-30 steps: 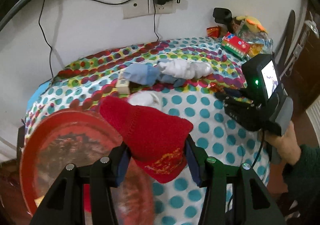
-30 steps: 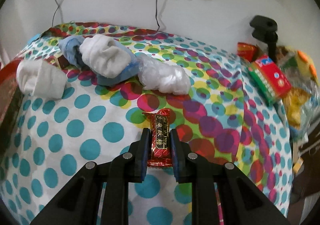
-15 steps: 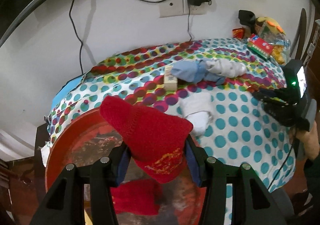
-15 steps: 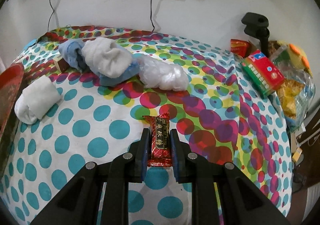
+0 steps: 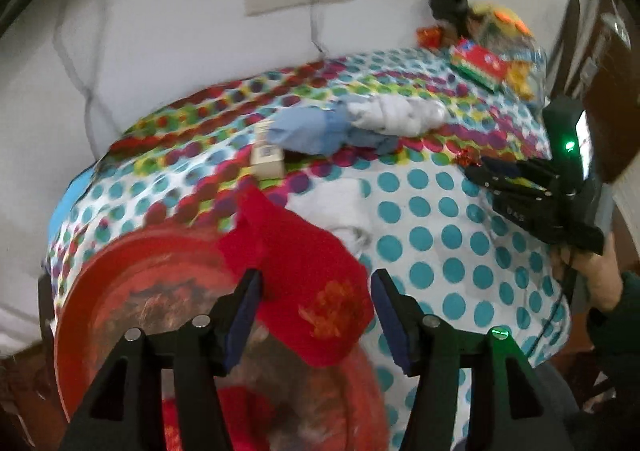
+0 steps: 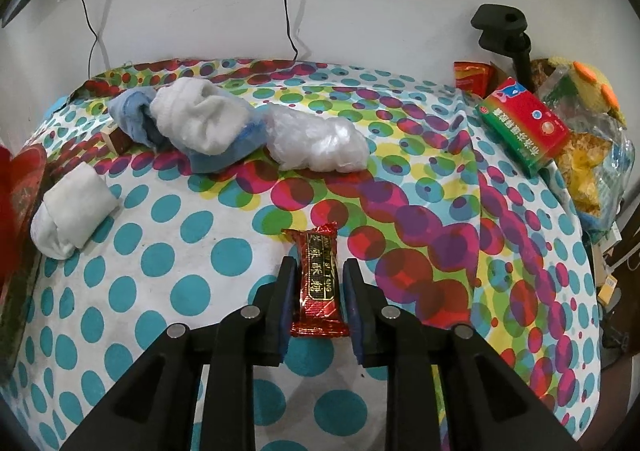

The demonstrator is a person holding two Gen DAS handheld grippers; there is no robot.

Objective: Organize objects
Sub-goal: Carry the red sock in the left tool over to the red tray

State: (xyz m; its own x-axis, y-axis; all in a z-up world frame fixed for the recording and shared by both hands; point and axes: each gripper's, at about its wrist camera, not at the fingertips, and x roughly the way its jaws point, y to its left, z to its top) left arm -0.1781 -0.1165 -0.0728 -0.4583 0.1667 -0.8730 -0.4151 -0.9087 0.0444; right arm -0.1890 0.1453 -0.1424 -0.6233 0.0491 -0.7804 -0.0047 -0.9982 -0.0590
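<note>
**Left wrist view: red sock loose between spreading fingers; right fingers easing off a candy bar**

Left wrist view shows the left gripper with its jaws opening. A red sock with a gold mark sits between the two pads; the left pad looks to be just at its edge, while a clear gap shows between the sock and the right pad, so nothing presses on it. The picture is blurred, so I cannot tell if the sock rests on anything. Below and to the left of the fingers lies a red basin, and another red cloth lies inside it, under the fingers. Ahead of the fingertips the dotted tablecloth carries a white rolled sock, a small box, a blue cloth and a white bundle. Far to the right, a hand holds the right gripper, which points left across the cloth.

Right wrist view shows that gripper's jaws opening slightly from near closed. A red candy bar lies lengthwise between the pads, its far end sticking out past the fingertips, its near end flat on the cloth. Narrow gaps show on both sides of the wrapper, so the pads no longer squeeze it. Ahead and left of the fingers sit the white rolled sock, the blue cloth and white bundle; straight ahead is a clear plastic bag. Far right of the fingers stand a red and green box and a bag of snacks.
</note>
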